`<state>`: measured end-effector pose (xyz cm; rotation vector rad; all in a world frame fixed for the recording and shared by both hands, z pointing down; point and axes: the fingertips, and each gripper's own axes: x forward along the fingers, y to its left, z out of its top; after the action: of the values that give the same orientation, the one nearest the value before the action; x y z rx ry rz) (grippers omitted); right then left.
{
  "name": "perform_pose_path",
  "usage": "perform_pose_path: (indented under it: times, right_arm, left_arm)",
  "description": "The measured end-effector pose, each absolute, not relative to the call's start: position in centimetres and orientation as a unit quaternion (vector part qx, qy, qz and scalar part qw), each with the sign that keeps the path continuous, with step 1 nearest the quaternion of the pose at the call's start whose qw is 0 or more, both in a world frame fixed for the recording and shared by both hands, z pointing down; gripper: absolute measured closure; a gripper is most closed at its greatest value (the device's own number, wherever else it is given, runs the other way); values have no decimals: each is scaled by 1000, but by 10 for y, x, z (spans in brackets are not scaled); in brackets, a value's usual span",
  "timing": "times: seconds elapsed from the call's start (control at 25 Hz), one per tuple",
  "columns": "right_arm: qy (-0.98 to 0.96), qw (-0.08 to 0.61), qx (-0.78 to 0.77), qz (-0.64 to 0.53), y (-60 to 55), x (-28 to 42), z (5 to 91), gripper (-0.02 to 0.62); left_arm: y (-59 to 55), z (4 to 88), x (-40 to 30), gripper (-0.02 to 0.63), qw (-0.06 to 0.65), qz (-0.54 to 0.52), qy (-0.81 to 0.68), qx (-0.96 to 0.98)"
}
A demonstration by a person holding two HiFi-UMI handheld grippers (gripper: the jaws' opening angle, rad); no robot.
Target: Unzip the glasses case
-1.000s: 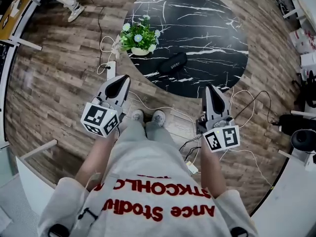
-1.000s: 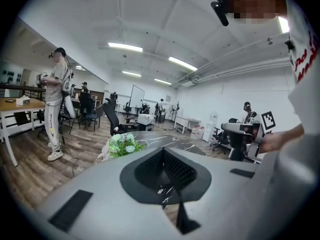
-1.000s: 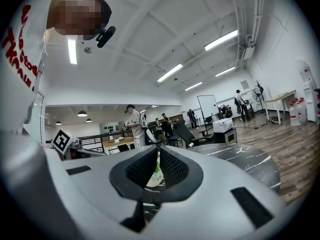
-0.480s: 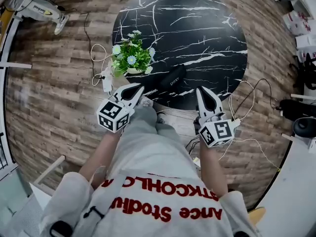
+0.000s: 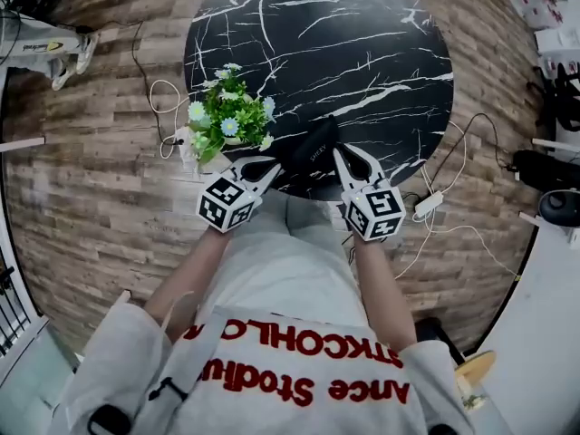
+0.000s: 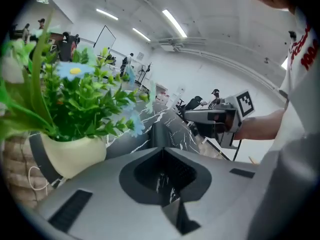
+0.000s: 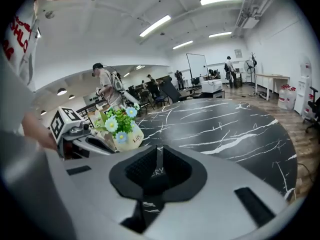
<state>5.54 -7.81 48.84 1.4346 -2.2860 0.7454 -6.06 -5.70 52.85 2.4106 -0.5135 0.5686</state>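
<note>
Two hand-held grippers are closing in on a zipped case: a person is leaning over a round black marbled tabletop (image 5: 362,43); the dark glasses case (image 5: 314,149) is lying aslant by the tabletop's near edge, just beside a potted plant (image 5: 224,120) and between the two grippers; the left gripper (image 5: 269,165) is hovering at the case's left, close under the plant's leaves, its jaws pressed together and empty; the right gripper (image 5: 345,155) is pointing at the case's right side, its jaws likewise closed to a thin slit and gripping nothing, the case's lettering showing beyond them; whether either is touching the case is too small to tell. The case is looking closed and its zip pull cannot be made out, so the task is judged barely begun; doing it well is likely meaning opening both jaws, steadying the case's body with one so it is not sliding on the smooth top, pinching the small pull with the other and drawing it steadily along the seam, while keeping the left gripper clear of the pot, which could tip.
</note>
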Motion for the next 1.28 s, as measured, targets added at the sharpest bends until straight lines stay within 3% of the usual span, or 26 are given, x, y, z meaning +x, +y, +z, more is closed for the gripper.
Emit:
perform_pose_path:
  times: [0.2, 0.44, 0.6, 0.88, 1.08, 1.28]
  right_arm:
    - [-801, 230, 474, 284, -78, 60, 538, 561]
    - [-810, 232, 427, 328, -70, 64, 559, 425]
    - [-825, 224, 408, 319, -81, 55, 556, 426]
    - [-869, 241, 334, 274, -101, 25, 544, 426]
    - [-865, 291, 337, 230, -53, 56, 542, 448]
    - [-843, 315, 317, 299, -2, 48, 578, 462]
  left_arm:
    - [-66, 550, -51, 600, 326, 216, -202, 898]
    - [-68, 568, -45, 600, 326, 242, -233, 884]
    - [-44, 577, -35, 600, 368, 260, -196, 871]
    - [-22, 579, 7, 600, 375, 262, -185, 870]
    - [-42, 546, 3, 600, 321, 233, -213, 893]
    - [-62, 512, 22, 600, 241, 238, -180, 924]
